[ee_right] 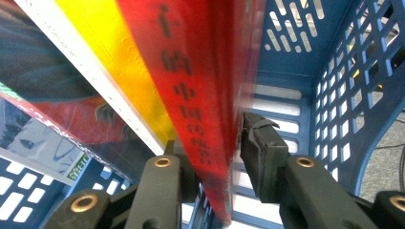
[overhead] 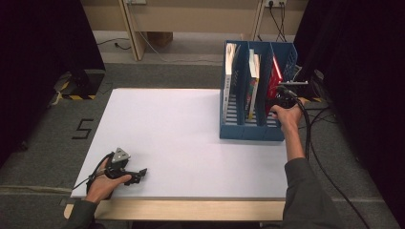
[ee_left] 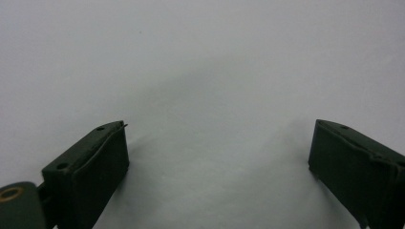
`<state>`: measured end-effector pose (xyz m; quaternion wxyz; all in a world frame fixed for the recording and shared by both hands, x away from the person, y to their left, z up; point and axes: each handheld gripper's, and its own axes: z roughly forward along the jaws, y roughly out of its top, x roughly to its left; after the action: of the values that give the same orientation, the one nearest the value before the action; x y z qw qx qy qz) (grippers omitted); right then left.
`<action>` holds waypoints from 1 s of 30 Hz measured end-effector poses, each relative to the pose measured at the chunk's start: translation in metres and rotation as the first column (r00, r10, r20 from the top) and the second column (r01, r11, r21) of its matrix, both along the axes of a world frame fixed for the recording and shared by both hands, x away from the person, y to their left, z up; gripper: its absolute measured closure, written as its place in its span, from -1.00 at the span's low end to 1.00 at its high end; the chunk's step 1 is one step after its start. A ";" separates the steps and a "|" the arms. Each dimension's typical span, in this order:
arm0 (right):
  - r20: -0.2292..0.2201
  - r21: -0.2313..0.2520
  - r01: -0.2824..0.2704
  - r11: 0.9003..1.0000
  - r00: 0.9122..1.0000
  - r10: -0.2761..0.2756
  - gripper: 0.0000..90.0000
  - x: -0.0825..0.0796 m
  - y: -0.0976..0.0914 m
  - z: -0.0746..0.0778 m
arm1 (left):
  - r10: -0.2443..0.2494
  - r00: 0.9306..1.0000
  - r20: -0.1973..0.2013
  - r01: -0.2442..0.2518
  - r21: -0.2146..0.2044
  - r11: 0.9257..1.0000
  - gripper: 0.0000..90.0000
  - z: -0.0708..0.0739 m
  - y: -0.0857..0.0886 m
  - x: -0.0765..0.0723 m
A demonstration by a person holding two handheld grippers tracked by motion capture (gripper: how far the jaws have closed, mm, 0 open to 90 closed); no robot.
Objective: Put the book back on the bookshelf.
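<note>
Red book being set into blue file rack, rightmost slot.
Right gripper at rack's right end, jaws astride red book, right pad just clear of cover; grip looks slackening. Next: widen fully, back straight out without tipping it. Other two slots hold one book each. Left gripper idle on table well left of rack, jaws wide, empty.

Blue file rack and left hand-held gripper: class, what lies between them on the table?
Nothing: in the high view, bare white tabletop separates the left hand-held gripper from the blue file rack.
</note>
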<state>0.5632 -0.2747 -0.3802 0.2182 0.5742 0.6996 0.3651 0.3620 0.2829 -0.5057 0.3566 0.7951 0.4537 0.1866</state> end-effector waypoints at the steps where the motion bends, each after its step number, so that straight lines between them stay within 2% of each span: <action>1: 0.001 0.005 0.001 1.000 1.000 -0.001 0.52 0.000 0.001 0.000 | 0.000 1.000 0.000 0.000 0.000 1.000 -0.88 0.000 0.000 0.000; 5: 0.009 0.039 -0.007 0.999 1.000 0.006 0.43 -0.003 -0.001 0.001 | 0.000 1.000 0.000 0.000 -0.001 1.000 -0.88 0.000 0.000 0.000; 11: 0.027 0.043 -0.027 0.999 0.999 0.026 0.28 -0.013 -0.001 0.009 | -0.001 1.000 0.000 0.001 0.000 1.000 -0.88 0.000 0.000 0.000; 18: 0.043 0.047 -0.025 0.999 0.999 0.023 0.25 -0.024 -0.008 0.019 | -0.001 1.000 -0.001 0.001 -0.002 1.000 -0.88 0.000 0.000 0.000; 21: 0.045 0.067 -0.021 0.998 0.999 0.018 0.20 -0.031 -0.012 0.020 | -0.001 1.000 -0.001 0.001 -0.002 1.000 -0.88 0.000 0.000 0.000; 23: 0.039 0.063 -0.028 0.998 0.999 0.025 0.18 -0.035 -0.014 0.020 | -0.001 1.000 0.000 0.001 -0.002 1.000 -0.88 0.000 0.000 0.000; 30: 0.065 0.082 -0.053 0.995 0.997 0.048 0.05 -0.051 -0.012 0.023 | -0.001 1.000 0.001 0.001 0.000 1.000 -0.88 0.000 0.000 0.000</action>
<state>0.5119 -0.2866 -0.3569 0.2066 0.5532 0.6906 0.4176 0.3621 0.2832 -0.5057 0.3568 0.7954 0.4530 0.1866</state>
